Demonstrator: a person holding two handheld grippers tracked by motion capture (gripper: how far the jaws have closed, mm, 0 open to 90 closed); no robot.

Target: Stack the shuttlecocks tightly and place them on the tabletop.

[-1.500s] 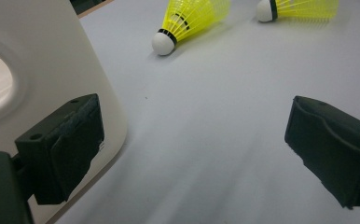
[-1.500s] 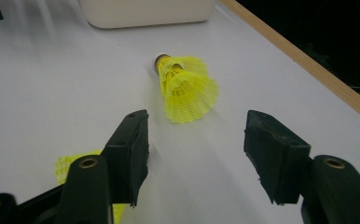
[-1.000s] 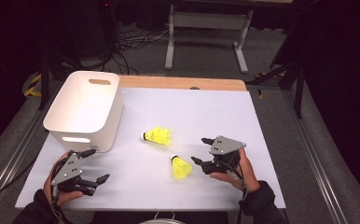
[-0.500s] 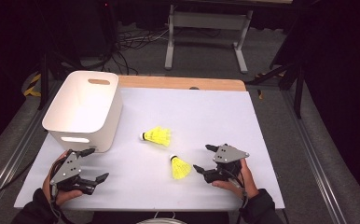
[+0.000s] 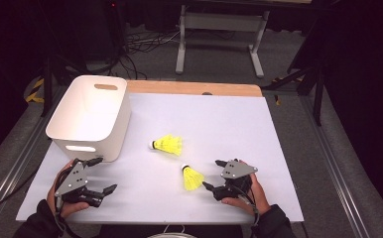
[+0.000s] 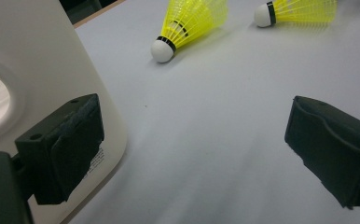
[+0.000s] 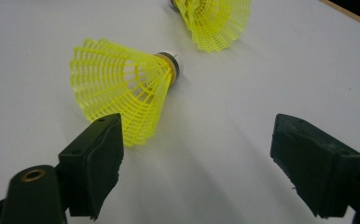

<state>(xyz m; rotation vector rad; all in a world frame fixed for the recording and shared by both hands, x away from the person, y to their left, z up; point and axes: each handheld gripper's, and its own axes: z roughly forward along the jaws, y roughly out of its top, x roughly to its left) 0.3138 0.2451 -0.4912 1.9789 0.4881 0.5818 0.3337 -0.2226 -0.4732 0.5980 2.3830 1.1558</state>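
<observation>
Shuttlecocks, two in yellow: the nearer shuttlecock (image 5: 192,178) lies on its side at lower centre of the high view, on the white counter (image 5: 279,148), just left of the right claw (image 5: 210,174); the farther shuttlecock (image 5: 167,145) lies at mid-frame, near the white bin (image 5: 91,119) in the upper left. The right claw's jaws stand apart and have just been opening, with nothing between them. The left claw (image 5: 103,175), at lower left, also stands apart and empty.

Risk, as a judgement: in the right gripper view the skirt of the nearer shuttlecock (image 7: 122,84) sits just ahead of the left-hand jaw rather than between the two. A closure from this line would likely nudge the light skirt aside, roll the shuttlecock on its round cork, or crush the mesh.

Views compared: the high view gives the whole layout, bin to claws. The right gripper view alone reveals the off-centre alignment and the open mesh. The left gripper view shows the bin wall (image 6: 52,70) close beside one jaw, with both cork tips turned toward that claw.
</observation>
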